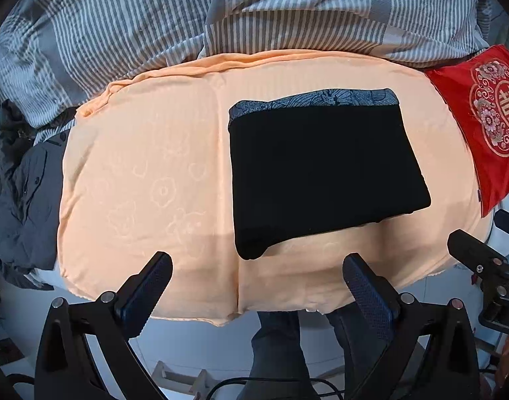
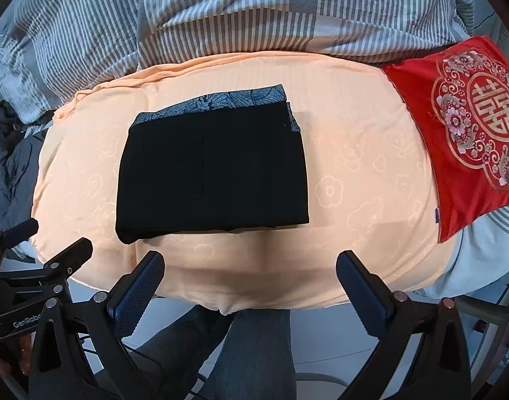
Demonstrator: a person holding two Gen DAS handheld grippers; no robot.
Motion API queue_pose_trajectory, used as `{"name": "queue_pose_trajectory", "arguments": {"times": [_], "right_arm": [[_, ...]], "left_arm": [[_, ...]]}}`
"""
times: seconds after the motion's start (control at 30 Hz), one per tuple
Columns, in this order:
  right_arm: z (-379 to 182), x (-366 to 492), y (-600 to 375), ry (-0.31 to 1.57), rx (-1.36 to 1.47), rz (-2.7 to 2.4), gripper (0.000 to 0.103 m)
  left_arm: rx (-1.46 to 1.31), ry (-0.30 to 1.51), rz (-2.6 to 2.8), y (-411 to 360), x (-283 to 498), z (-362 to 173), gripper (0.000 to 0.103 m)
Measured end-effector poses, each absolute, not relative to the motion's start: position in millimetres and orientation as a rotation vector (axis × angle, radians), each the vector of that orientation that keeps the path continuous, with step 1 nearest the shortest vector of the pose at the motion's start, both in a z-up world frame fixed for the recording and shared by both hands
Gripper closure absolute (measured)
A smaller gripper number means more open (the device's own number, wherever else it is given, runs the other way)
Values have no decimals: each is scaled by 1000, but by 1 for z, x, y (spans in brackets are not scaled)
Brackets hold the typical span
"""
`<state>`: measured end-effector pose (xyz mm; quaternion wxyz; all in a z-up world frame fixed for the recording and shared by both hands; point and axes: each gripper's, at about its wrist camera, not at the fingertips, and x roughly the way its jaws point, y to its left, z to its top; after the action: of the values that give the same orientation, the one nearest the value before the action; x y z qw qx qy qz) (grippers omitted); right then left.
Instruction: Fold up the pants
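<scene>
Right wrist view is showing the black pants (image 2: 211, 170) lying folded into a neat rectangle, patterned blue-grey waistband (image 2: 221, 100) peeking along the far edge, on the peach sheet (image 2: 354, 173). Both the left gripper (image 1: 257, 266) and right gripper (image 2: 251, 266) are hovering near the bed's edge, jaws spread wide and gripping nothing.

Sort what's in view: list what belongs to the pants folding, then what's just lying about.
Job:
- pants, black, folded, on the peach cloth
- left gripper, open, empty
- right gripper, open, empty

Lying about:
- red cushion
- striped duvet
- grey jacket, off the cloth's left edge
</scene>
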<state>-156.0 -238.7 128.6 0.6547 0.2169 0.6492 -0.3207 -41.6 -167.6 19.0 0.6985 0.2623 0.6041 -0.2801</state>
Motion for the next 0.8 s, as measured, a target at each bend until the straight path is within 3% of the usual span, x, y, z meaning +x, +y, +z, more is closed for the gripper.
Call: {"name": "queue_pose_trajectory", "arguments": {"times": [0.8], "right_arm": [[135, -147, -239, 1490, 436, -747, 0]], "left_arm": [[617, 1321, -648, -176, -46, 25, 0]]}}
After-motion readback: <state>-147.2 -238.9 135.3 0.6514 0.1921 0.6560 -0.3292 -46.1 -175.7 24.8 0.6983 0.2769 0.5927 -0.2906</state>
